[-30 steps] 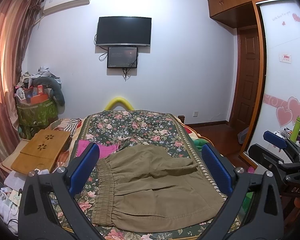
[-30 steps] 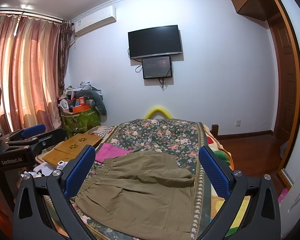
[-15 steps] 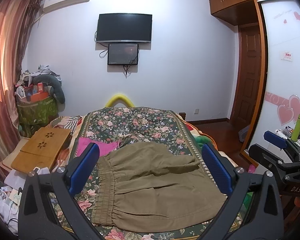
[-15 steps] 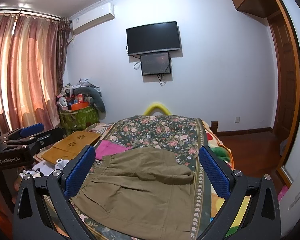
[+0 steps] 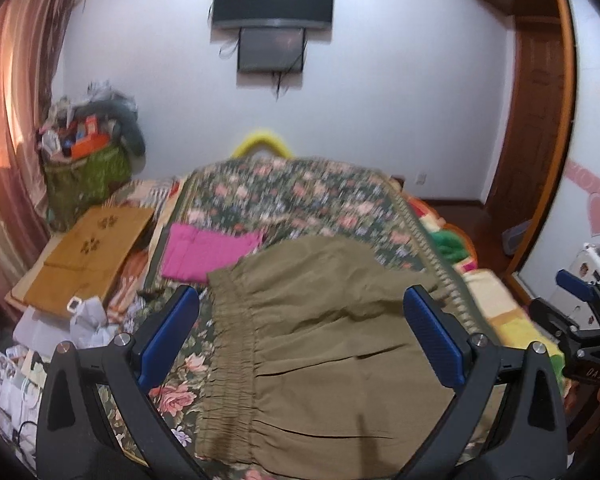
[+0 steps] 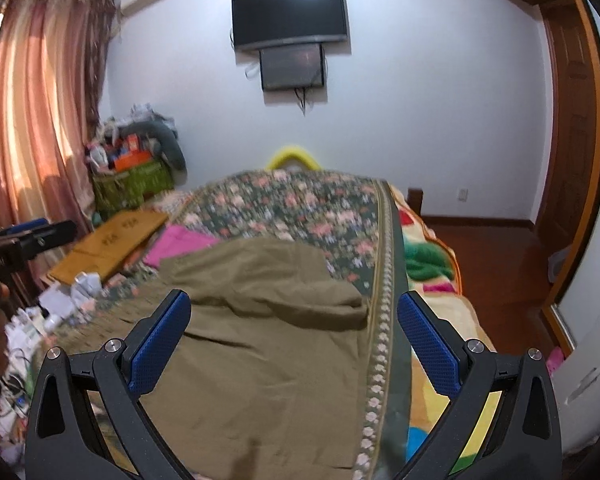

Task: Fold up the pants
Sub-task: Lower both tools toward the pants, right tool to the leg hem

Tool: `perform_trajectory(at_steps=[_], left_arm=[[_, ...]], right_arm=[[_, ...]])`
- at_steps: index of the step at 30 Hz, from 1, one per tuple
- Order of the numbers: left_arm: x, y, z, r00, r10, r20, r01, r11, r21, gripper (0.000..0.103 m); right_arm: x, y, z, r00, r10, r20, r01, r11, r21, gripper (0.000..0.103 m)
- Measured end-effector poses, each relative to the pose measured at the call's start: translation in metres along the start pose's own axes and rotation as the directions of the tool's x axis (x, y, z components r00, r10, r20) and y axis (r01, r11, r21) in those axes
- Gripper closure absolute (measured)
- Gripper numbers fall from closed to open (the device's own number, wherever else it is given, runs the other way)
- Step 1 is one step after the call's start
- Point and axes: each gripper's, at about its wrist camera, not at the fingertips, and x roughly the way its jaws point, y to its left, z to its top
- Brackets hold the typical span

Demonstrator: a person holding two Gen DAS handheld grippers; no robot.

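The olive pants (image 5: 320, 344) are lying partly folded near the bed's (image 5: 292, 196) front edge; both hand-held grippers, left (image 5: 300, 332) and right (image 6: 294, 336), are hovering wide open, further folding apparently remaining.

Bed (image 5: 384, 184) covered by a dark floral bedspread (image 5: 300, 200) with a pale patterned border strip down the right side. Olive pants (image 5: 324, 344) lie flat on the spread at the near end, elastic waistband to the left, upper layer folded over. Folded pink cloth (image 5: 208, 252) just beyond the waistband, touching or slightly under the pants. Multicoloured blanket (image 6: 428, 260) shows along the bed's right edge, beyond the border.
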Motion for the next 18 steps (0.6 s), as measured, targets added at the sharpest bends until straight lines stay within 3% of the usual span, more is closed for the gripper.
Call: perform_trajectory(at_steps=[8,13,18], left_arm=[[0.084,0.042,-0.01,0.982,0.054,-0.181,-0.055,0.998,-0.003,0.0],[0.129,0.064,-0.021,0.951,0.095,-0.295,-0.086,0.995,0.044,0.0],[0.166,0.079,-0.031,0.916,0.082,-0.393,-0.068,0.996,0.049,0.005]], right_arm=[[0.059,-0.037,-0.014,0.983,0.026,-0.183,-0.021,0.999,0.028,0.001],[0.085,-0.059,-0.017,0.96,0.048,-0.276,-0.031,0.997,0.066,0.006],[0.115,-0.071,-0.02,0.93,0.075,-0.359,-0.051,0.996,0.077,0.015]])
